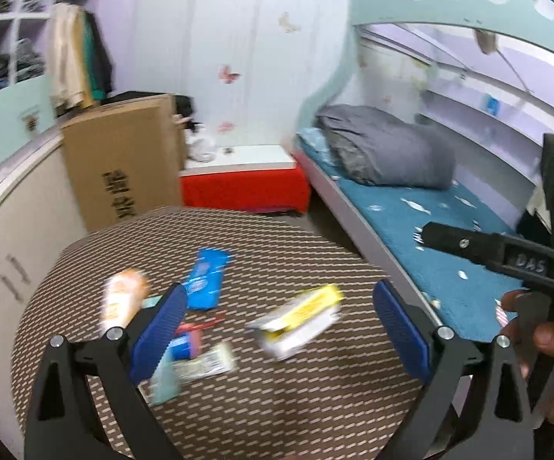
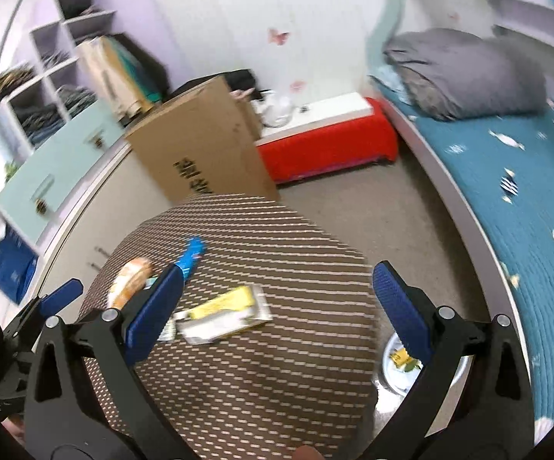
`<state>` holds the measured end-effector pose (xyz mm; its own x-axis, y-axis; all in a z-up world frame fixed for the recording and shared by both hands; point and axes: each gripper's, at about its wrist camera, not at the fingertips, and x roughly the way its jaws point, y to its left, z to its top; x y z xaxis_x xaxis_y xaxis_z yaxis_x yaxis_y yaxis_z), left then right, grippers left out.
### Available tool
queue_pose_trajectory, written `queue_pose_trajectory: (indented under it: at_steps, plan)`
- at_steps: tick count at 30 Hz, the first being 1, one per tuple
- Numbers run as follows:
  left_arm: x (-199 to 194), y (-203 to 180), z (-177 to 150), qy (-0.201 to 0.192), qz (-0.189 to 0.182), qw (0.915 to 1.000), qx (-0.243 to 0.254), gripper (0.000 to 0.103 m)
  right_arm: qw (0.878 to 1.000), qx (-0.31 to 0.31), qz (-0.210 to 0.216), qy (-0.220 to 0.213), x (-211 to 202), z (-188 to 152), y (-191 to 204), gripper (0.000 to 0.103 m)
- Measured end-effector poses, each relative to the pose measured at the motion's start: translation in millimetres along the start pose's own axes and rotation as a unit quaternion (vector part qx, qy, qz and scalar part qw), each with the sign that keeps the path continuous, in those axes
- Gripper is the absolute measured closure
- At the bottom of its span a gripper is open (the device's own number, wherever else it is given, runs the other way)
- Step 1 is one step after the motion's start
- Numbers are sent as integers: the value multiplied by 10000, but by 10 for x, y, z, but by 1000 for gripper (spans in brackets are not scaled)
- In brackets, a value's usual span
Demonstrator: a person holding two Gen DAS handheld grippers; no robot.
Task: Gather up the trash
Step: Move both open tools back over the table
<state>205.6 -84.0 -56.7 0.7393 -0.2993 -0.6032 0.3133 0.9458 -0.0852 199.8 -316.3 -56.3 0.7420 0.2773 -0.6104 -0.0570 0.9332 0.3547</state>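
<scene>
Both grippers, left gripper (image 1: 277, 329) and right gripper (image 2: 277, 306), hang wide open and empty above the table (image 1: 315, 402). Nearest lies the yellow wrapper (image 1: 300, 320), between the left jaws, long axis crosswise; beyond it, the blue packet (image 1: 206, 278).

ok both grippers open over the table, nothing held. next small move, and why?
Probably lower the right gripper onto the yellow wrapper and close. It lies flat on the patterned table, roughly between the open fingers, clear of the other litter, and a bin sits on the floor just right of the table.
</scene>
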Motion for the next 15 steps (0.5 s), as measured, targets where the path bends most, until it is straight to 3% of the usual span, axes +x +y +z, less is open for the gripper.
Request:
queue_pose_trajectory:
  at_steps: [9,15]
  plan:
    - [-196,907,-355,131,727,9955,-600,8,9946,-776,556,420,473,-140,878,6]
    - [-204,1340,-582,294,1103,9895,-885,8,9886,-1027,775,778,870,-288,1240,7]
